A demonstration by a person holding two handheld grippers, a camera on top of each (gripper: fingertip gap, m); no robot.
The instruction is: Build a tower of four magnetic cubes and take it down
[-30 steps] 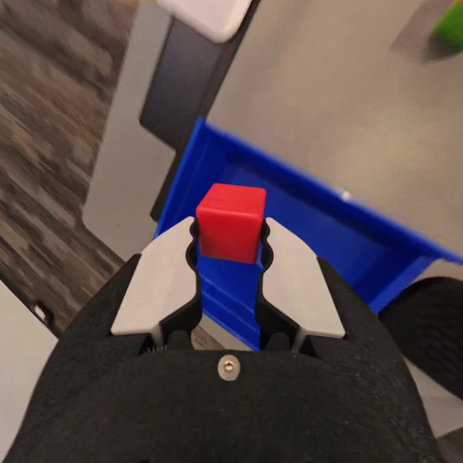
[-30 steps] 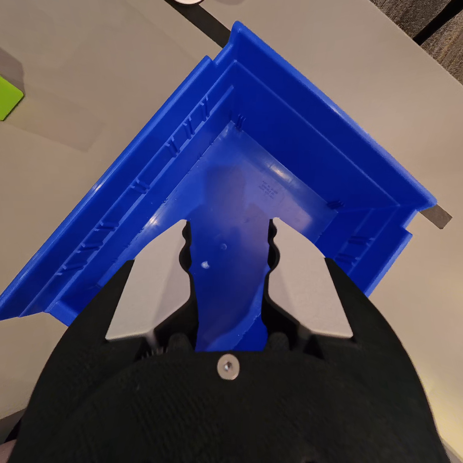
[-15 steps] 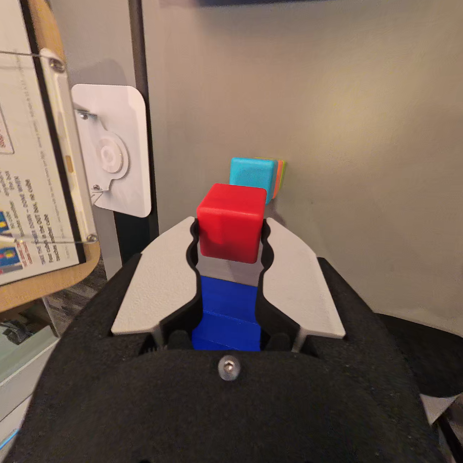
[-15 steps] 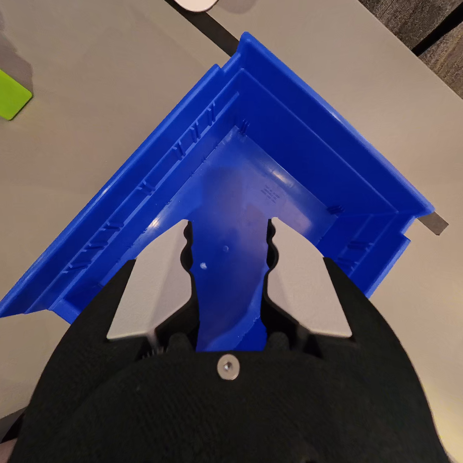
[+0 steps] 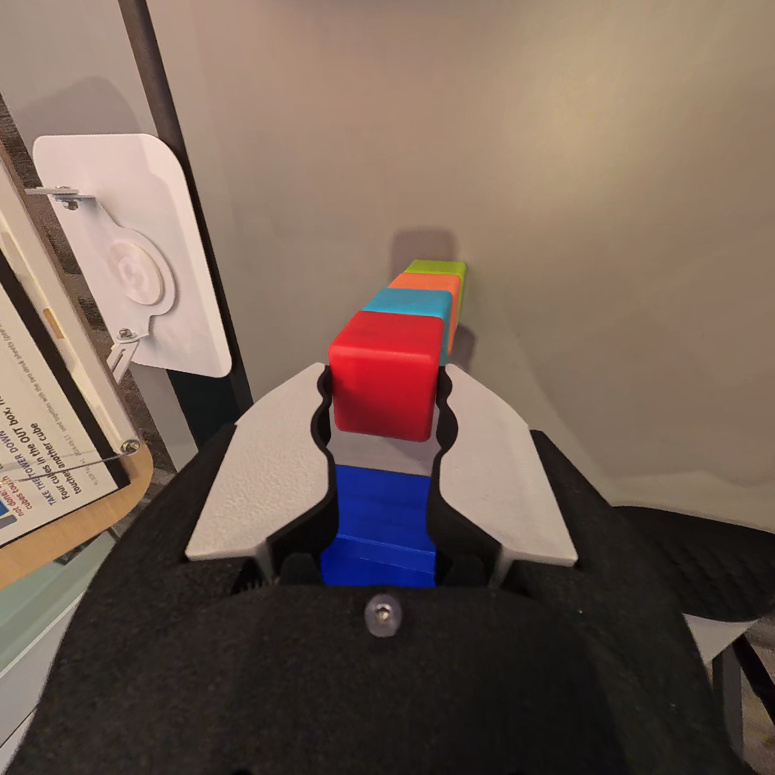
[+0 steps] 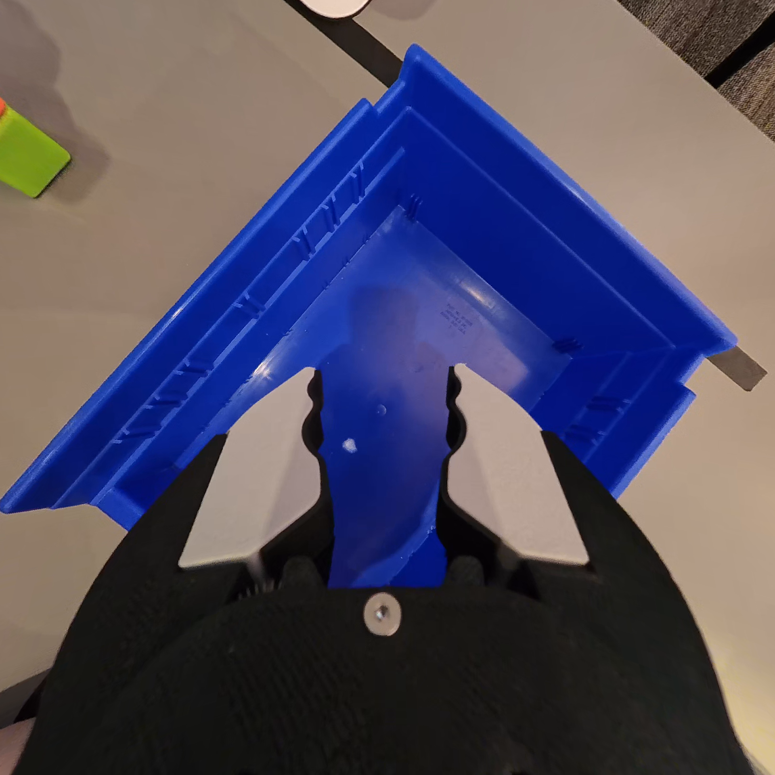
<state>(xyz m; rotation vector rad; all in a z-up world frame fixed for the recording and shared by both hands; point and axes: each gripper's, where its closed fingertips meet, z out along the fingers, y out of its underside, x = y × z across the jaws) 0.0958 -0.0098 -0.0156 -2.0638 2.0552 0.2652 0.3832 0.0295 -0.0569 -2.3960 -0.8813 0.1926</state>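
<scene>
- Left claw [image 5: 383, 392]: clenched on the red cube [image 5: 386, 377], fingers pressing 2 opposite side faces, top and front faces exposed.
- The red cube sits directly over the stack of 3: teal cube [image 5: 409, 302], orange cube [image 5: 425, 282], green cube [image 5: 438, 267] at the base on the grey surface [image 5: 587, 209]. Whether red already touches teal cannot be told from this angle.
- Right claw [image 6: 381, 392]: released, nothing between its fingers, held above the empty blue bin [image 6: 545, 218]. The green cube [image 6: 29, 155] shows at the left edge of the right wrist view, well apart from the bin.
- Left of the stack: a white mounting plate [image 5: 126, 251] and a framed instruction sheet [image 5: 46, 440].
- Judgement, stage: fourth cube being seated; takedown not yet begun.
- Judgement, handling: cubes look rigid, light, smooth plastic with rounded edges. Magnets may snap the cube sideways near contact; a tall narrow stack could topple.
- Judgement, hold: grip flat opposite sides at mid-height, squarely, clear of the seam below.
</scene>
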